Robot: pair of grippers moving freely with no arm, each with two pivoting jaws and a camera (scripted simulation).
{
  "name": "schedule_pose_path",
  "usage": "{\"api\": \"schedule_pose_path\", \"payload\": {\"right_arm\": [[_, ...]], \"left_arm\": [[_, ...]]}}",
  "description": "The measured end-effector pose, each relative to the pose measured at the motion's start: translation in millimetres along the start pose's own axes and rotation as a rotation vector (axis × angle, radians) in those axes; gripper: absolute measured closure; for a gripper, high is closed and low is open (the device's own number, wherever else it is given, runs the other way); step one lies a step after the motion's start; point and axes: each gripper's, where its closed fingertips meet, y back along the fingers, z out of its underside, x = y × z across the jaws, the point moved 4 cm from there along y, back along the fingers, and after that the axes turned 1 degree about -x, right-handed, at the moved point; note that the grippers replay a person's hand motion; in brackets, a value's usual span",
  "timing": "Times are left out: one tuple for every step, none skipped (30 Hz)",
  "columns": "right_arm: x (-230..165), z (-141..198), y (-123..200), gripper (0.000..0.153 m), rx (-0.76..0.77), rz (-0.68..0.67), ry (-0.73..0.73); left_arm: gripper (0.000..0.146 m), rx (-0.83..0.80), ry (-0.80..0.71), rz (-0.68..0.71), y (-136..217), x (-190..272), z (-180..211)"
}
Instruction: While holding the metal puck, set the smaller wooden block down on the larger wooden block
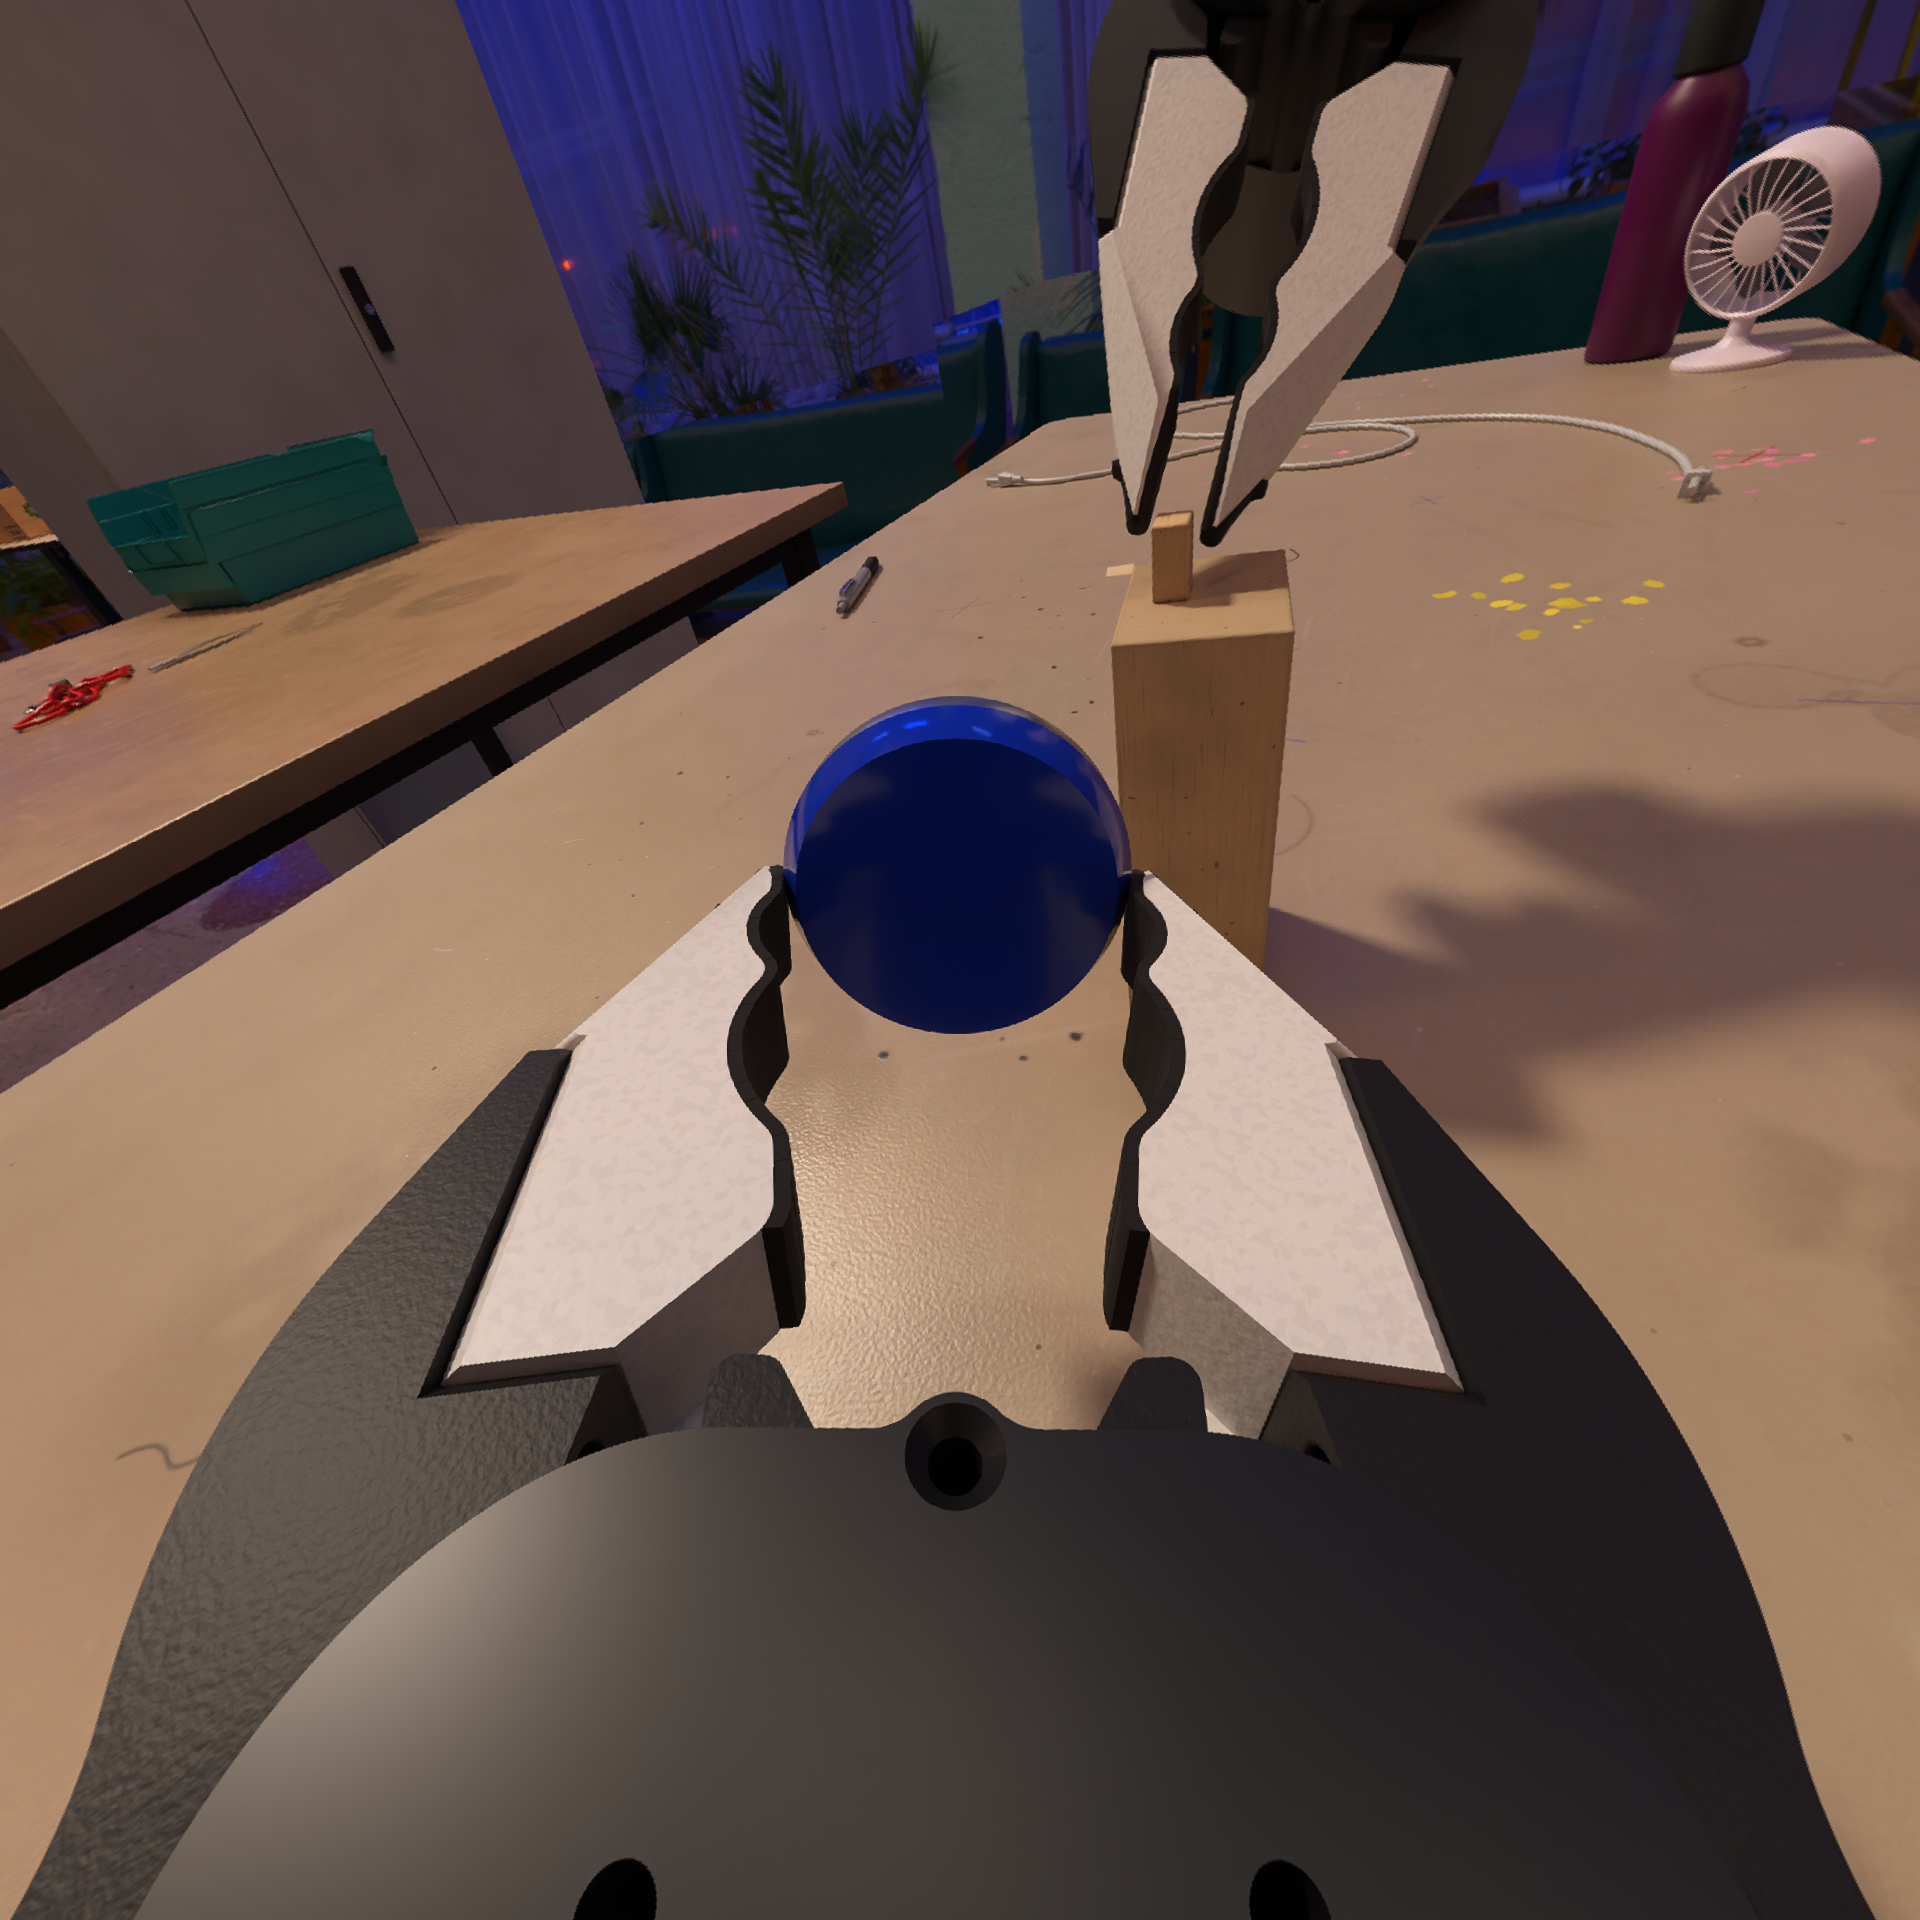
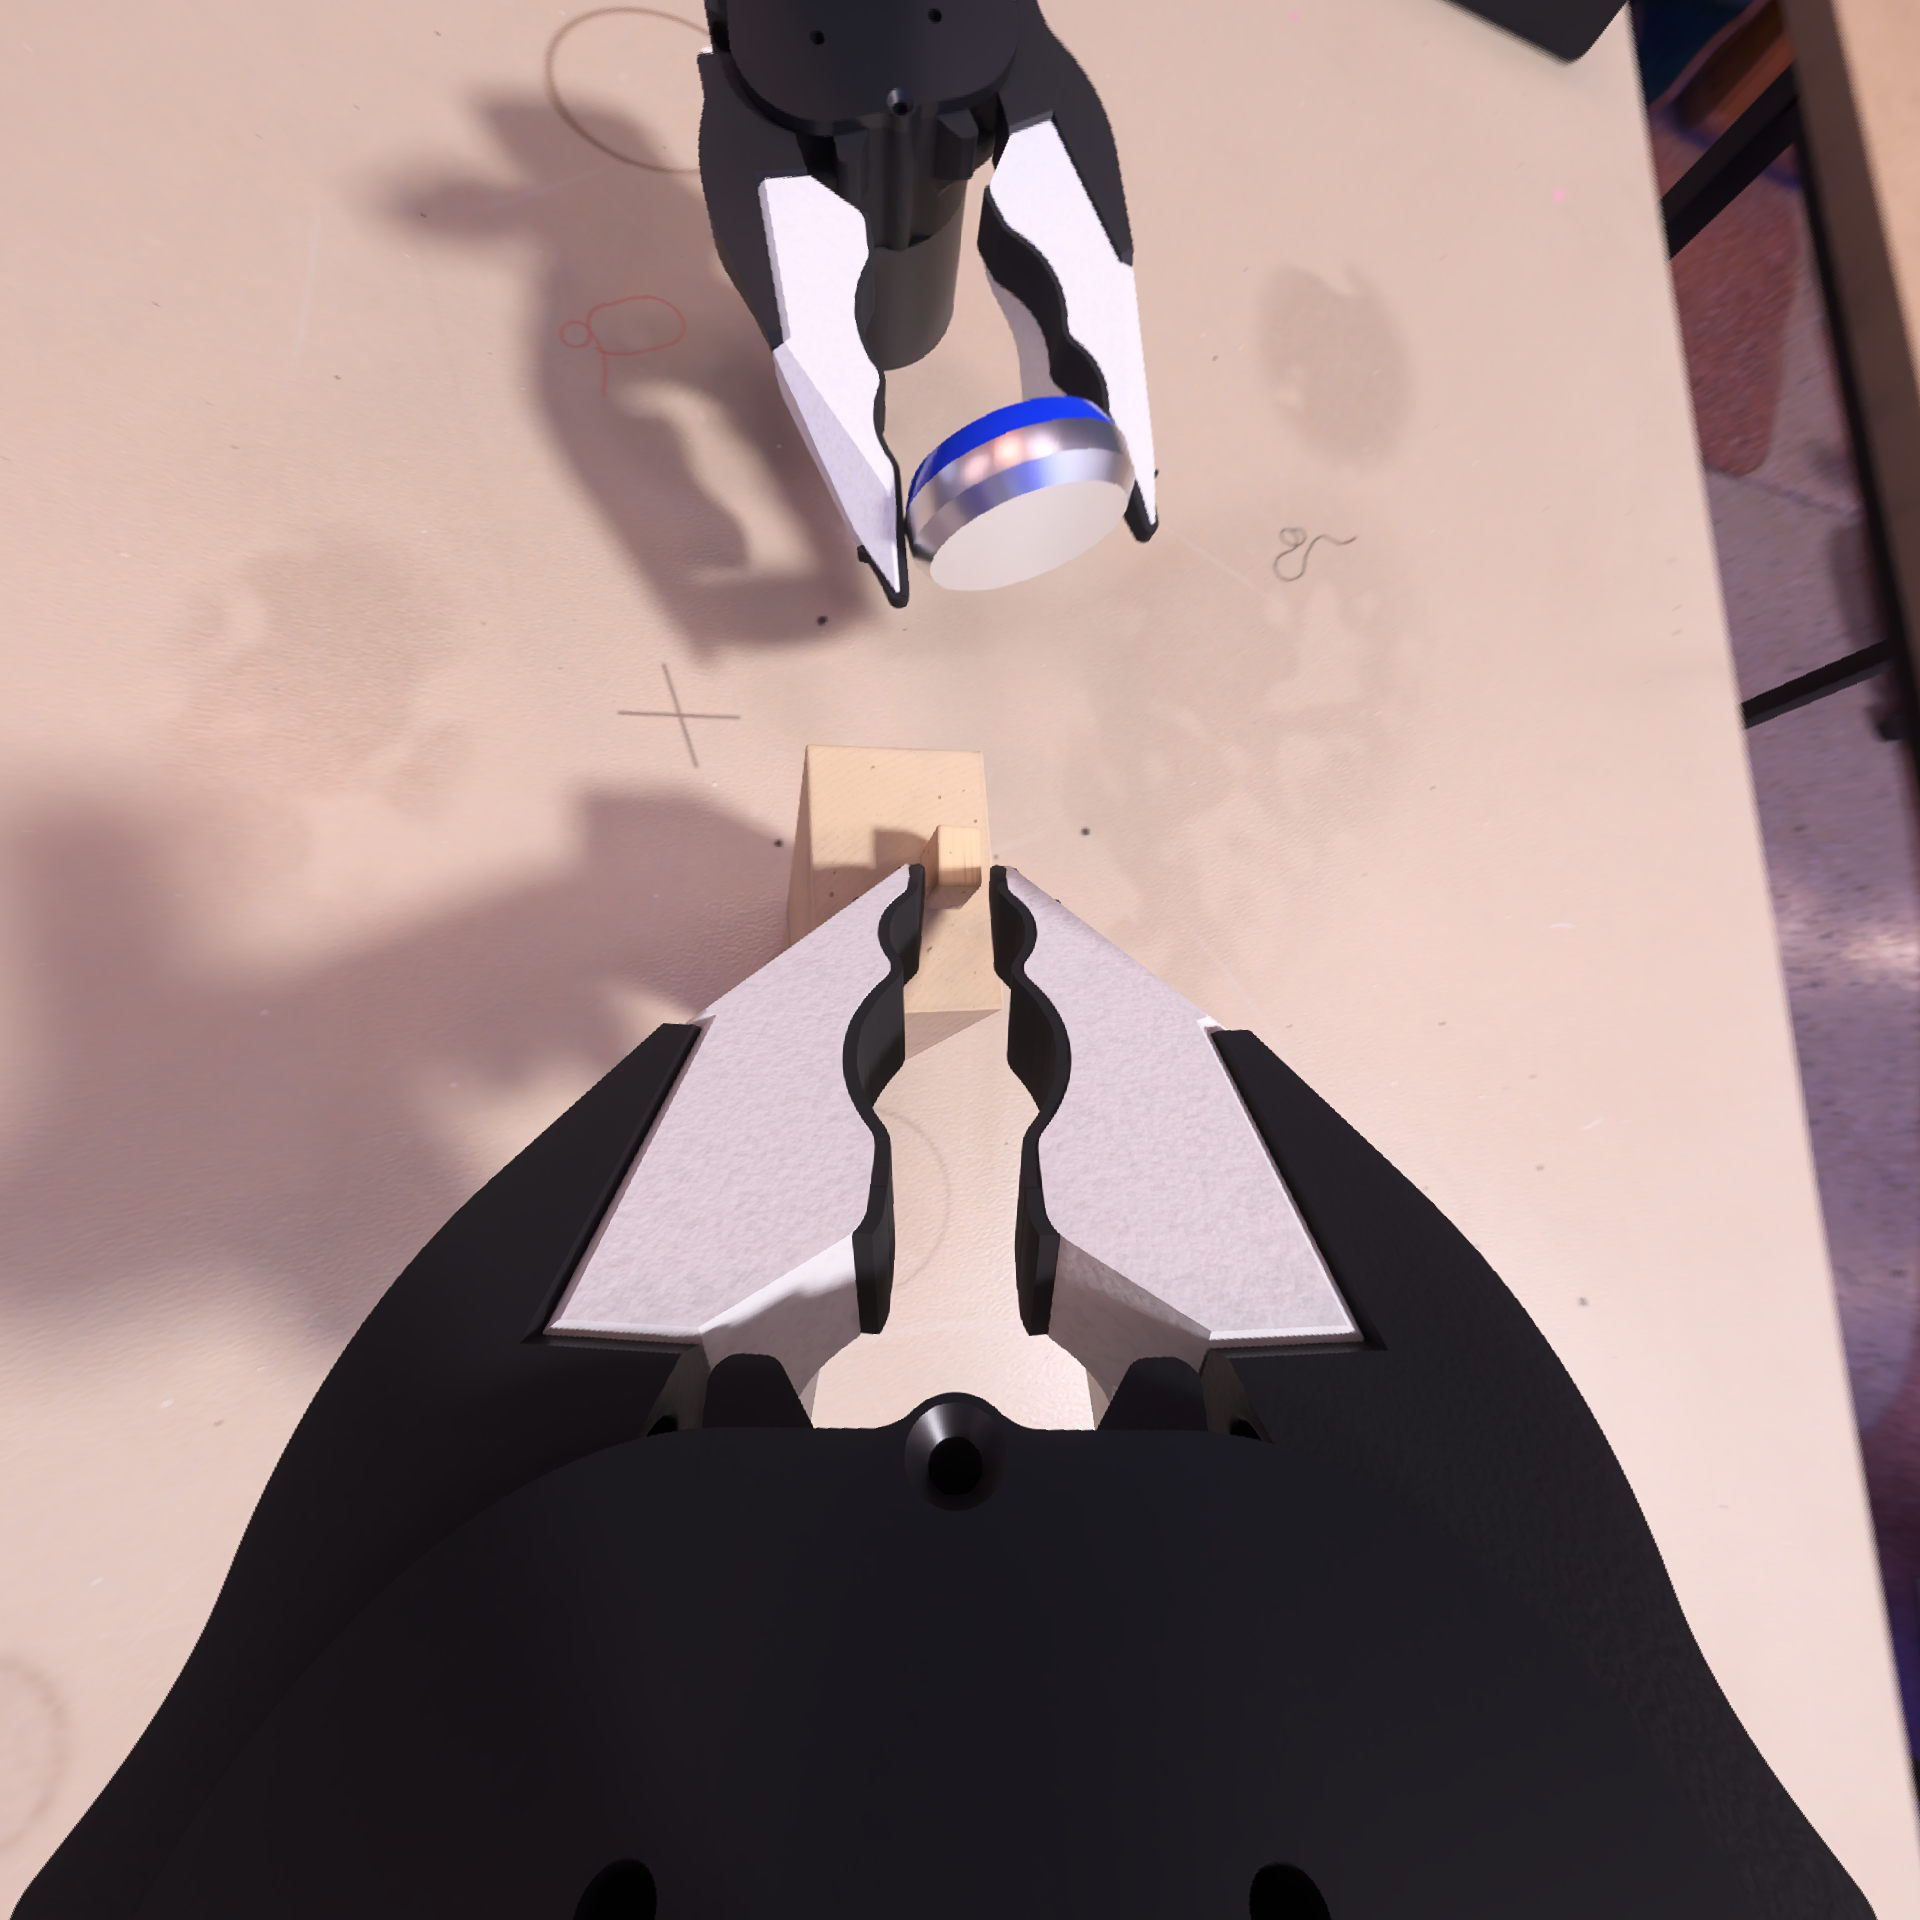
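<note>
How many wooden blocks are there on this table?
2. The larger wooden block stands upright on the table; the smaller wooden block sits on top of it, between the right gripper fingertips. A small pale scrap lies behind them.

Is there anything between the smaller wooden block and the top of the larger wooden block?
Nothing visible. The smaller wooden block already stands upright on the larger wooden block, with the right gripper open around it. The metal puck, held by the left gripper, is off to the side.
</note>
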Motion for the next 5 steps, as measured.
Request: {"api": "schedule_pose_path", "payload": {"right_arm": [[0.0, 1.0, 0.3, 0.139, -0.004, -0.021, -0.019], [0.0, 2.2, 0.5, 0.137, -0.01, -0.045, -0.041], [0.8, 3.3, 0.7, 0.135, -0.017, -0.066, -0.063], [1.8, 4.4, 0.8, 0.134, -0.023, -0.082, -0.086], [2.2, 5.4, 0.8, 0.133, -0.029, -0.106, -0.106]], "left_arm": [[0.081, 0.0, -0.001, 0.0, 0.0, 0.1, 0.0], [0.081, 0.0, -0.001, 0.0, 0.1, 0.1, 0.0], [0.081, 0.0, -0.002, 0.0, 0.1, 0.2, 0.0], [0.081, 0.0, -0.003, 0.0, 0.1, 0.3, 0.0], [0.081, 0.0, -0.004, 0.0, 0.1, 0.4, 0.0]]}}
